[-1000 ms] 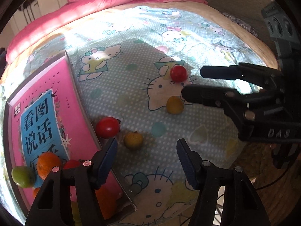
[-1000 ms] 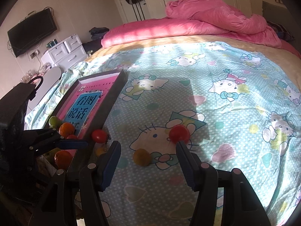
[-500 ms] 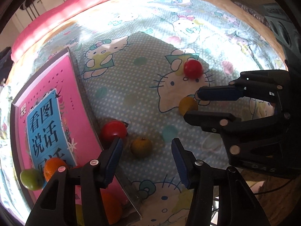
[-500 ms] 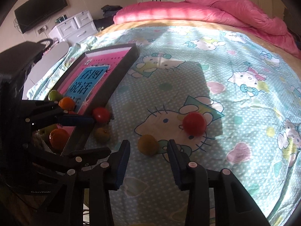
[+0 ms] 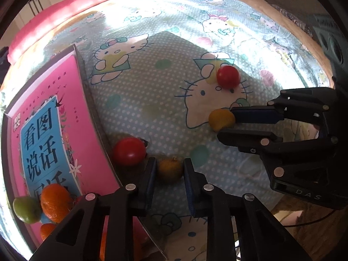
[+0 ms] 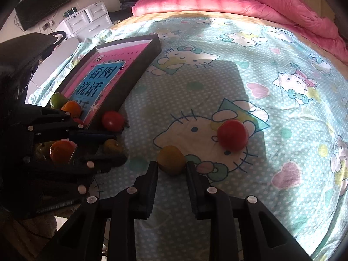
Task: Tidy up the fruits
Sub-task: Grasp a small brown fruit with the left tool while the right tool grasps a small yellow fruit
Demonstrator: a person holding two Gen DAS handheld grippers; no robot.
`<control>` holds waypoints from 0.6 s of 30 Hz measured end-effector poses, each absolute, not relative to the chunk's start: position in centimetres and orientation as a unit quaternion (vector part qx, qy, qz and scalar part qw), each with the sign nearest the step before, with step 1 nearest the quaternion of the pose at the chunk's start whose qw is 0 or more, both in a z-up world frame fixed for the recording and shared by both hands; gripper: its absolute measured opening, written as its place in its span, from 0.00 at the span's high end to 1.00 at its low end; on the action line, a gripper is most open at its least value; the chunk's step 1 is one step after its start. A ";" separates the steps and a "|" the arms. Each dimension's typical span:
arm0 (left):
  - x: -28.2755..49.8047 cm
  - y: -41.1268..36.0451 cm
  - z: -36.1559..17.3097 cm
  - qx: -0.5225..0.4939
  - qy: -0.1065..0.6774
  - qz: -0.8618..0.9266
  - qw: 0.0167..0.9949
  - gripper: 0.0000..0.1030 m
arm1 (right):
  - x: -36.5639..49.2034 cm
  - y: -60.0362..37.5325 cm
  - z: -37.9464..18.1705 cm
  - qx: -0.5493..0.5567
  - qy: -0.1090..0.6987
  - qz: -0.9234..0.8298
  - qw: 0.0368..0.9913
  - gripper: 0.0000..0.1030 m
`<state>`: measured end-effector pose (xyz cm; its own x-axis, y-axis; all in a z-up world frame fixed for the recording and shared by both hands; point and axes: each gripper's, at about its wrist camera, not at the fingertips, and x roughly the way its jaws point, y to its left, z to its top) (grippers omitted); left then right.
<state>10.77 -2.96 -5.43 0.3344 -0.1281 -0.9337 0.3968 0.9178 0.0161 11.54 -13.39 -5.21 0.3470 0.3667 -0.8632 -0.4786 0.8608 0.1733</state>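
1. On the bed, over a pale blue cartoon-cat sheet (image 5: 139, 100), both grippers point steeply down at loose fruit.
2. Left gripper (image 5: 170, 171): jaws clenched on a small dull-yellow fruit with a stem (image 5: 170, 170). Both blue pads press its sides, and the fruit sits on the sheet, near the front edge of the bed.
3. Just left of that fruit lies a red tomato (image 5: 129, 151), close against the dark wall of a shallow tray (image 6: 139, 69).
4. Right gripper (image 6: 171, 169): jaws clenched on a yellow-orange fruit (image 6: 171, 159), which rests on the cat's printed face. In the left wrist view this gripper comes in from the right, its pad against the fruit.
5. A second red tomato (image 6: 232, 134) lies free on the sheet, farther off and to the right of the yellow-orange fruit, well apart from both grippers.
6. The tray stands at the left and holds a pink book with a blue title panel (image 5: 41, 143).
7. Piled at the tray's near end: a green fruit (image 5: 26, 209) and an orange (image 5: 56, 202) touching it. More orange fruit below, partly hidden by the left gripper.
8. Far side: a pink quilt (image 6: 239, 2) heaped along the bed. Beyond it on the left, white drawers (image 6: 87, 20) and a dark screen (image 6: 45, 2) on the wall.
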 end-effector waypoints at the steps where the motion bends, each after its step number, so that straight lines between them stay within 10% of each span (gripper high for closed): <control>1: 10.5 -3.3 -5.6 0.128 0.549 -0.162 0.810 0.76 | 11.5 -13.4 -5.1 -0.054 0.509 0.259 0.819 0.74; 18: 9.5 -1.5 -3.7 0.061 0.514 -0.173 0.838 0.76 | 11.6 -14.1 -4.4 -0.031 0.493 0.253 0.832 0.81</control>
